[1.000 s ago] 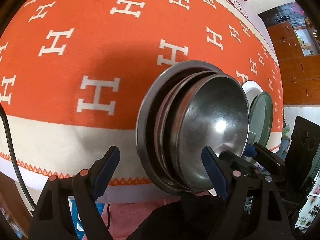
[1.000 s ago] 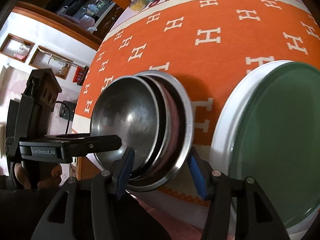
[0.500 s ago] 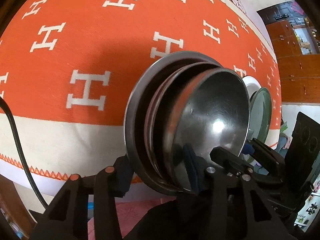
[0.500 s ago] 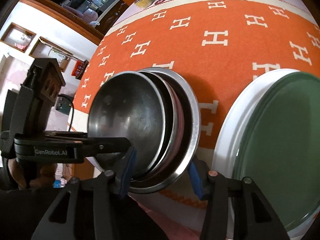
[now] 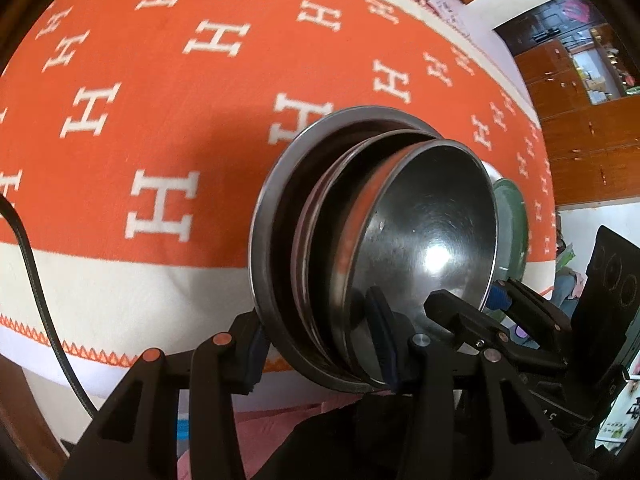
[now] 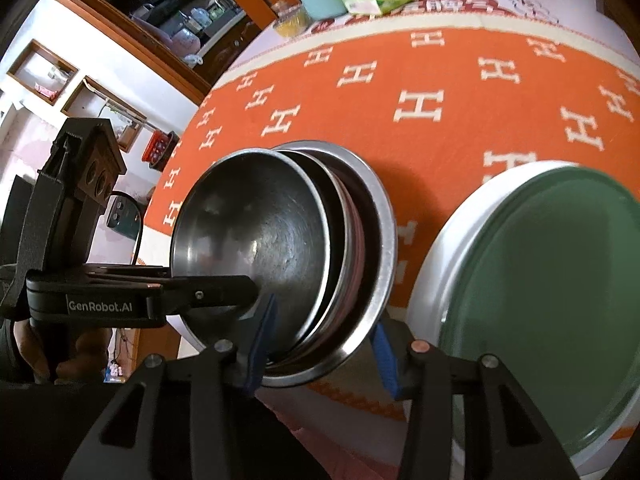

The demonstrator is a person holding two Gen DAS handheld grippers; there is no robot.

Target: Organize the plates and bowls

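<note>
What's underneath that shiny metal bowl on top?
The metal bowl is nested in a stack: a reddish-edged dish, then a wide steel plate. How many more pieces sit between them is hidden.

"GenRobot.AI" stands in pale letters on the black body of the left gripper — out to the left of the right claw. White "H" letters repeat across the orange tablecloth ahead; red characters at its far edge — unreadable.

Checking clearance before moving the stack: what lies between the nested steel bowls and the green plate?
Only bare orange H-patterned cloth separates the nested steel bowls from the green plate on its white plate, seen in the right wrist view.
</note>
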